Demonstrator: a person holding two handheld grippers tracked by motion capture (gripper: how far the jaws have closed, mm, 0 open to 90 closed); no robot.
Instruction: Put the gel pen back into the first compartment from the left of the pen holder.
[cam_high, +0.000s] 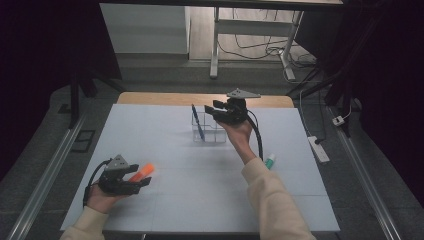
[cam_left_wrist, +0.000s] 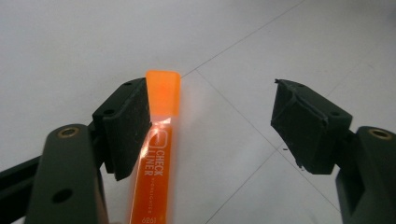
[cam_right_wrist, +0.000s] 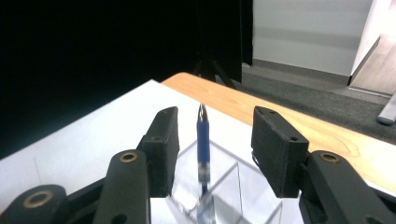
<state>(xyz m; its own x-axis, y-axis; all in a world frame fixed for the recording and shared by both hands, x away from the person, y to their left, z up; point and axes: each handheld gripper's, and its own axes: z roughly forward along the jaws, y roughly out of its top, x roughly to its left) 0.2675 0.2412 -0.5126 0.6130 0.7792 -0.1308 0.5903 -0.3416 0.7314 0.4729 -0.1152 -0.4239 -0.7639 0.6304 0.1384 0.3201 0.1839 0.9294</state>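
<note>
Blue pen standing in clear holder, far centre; right hand-held gripper open, empty. Orange highlighter near left, between open left hand-held gripper, ungripped. Next: close on highlighter.

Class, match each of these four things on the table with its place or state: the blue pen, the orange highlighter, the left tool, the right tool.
Things:
1. blue pen
2. orange highlighter
3. left tool
4. right tool

Places or states:
A. jaws apart, up beside the clear holder
B. lying flat on the white table
C. standing tilted in the clear holder
D. jaws apart, with the highlighter between them, lying against one jaw

Pairs: 1-C, 2-B, 3-D, 4-A
</note>
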